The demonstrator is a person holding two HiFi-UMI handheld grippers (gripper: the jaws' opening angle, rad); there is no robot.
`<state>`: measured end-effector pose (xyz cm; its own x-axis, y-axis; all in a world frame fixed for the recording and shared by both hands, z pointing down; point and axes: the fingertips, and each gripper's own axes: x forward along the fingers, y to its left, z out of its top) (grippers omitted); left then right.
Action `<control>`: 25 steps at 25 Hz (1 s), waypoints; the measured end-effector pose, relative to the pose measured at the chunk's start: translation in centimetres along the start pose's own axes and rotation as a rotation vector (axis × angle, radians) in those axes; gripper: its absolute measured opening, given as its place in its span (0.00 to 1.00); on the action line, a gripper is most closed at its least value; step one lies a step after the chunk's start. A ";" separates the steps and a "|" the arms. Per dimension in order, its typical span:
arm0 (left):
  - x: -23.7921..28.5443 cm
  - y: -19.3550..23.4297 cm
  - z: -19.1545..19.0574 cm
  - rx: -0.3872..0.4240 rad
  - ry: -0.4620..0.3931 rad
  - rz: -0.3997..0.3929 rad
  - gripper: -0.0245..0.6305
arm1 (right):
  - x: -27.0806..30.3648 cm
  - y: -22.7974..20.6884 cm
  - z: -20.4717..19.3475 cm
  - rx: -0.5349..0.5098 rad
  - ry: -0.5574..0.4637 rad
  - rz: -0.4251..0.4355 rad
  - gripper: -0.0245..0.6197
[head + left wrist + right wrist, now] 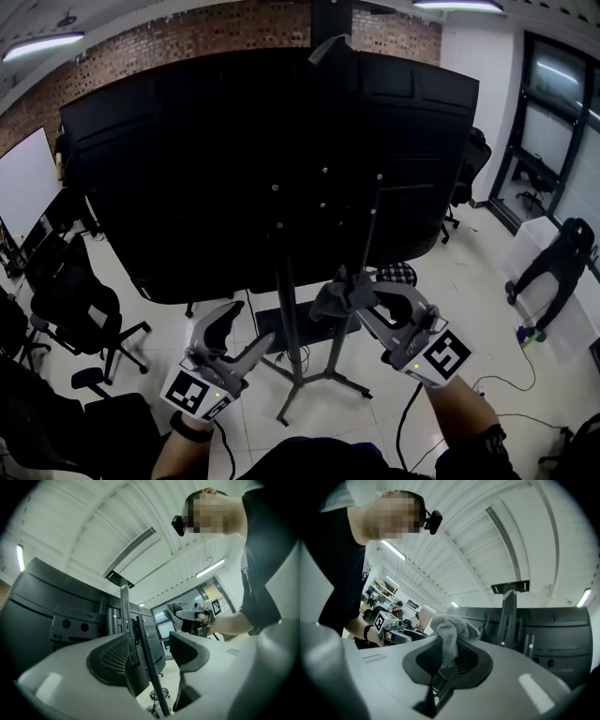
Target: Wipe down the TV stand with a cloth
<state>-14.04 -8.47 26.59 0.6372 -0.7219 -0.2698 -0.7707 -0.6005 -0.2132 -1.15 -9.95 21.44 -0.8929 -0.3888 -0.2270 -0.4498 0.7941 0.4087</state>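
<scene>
The TV stand (286,291) carries a big black screen (272,159), seen from its back, on a dark upright post with splayed legs (323,380). My right gripper (361,300) is shut on a grey cloth (337,292), held just right of the post and below the screen's lower edge. In the right gripper view the cloth (449,630) bunches up out of the closed jaws, with the mast (508,616) beyond. My left gripper (246,339) is open, a little left of the post. Its view shows the slanted post (143,644) running past the gap, untouched.
Black office chairs (80,309) stand at the left below a whiteboard (23,183). Another chair (473,159) is behind the screen's right edge. A person (558,262) crouches at the far right. A cable (506,380) trails over the white floor.
</scene>
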 end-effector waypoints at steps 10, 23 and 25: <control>3.3 3.6 6.2 0.111 -0.081 -0.086 0.52 | 4.8 -6.8 5.3 -0.188 0.002 -0.084 0.09; 8.6 4.7 11.6 0.199 -0.142 -0.117 0.52 | 10.1 -18.3 10.9 -0.364 -0.002 -0.157 0.09; 9.3 5.0 12.6 0.206 -0.153 -0.121 0.51 | 11.1 -20.1 11.8 -0.375 0.006 -0.158 0.09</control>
<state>-12.05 -13.87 11.22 0.7281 -0.5795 -0.3661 -0.6844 -0.5855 -0.4345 -1.74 -24.77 0.29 -0.8116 -0.4960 -0.3087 -0.5575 0.4995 0.6631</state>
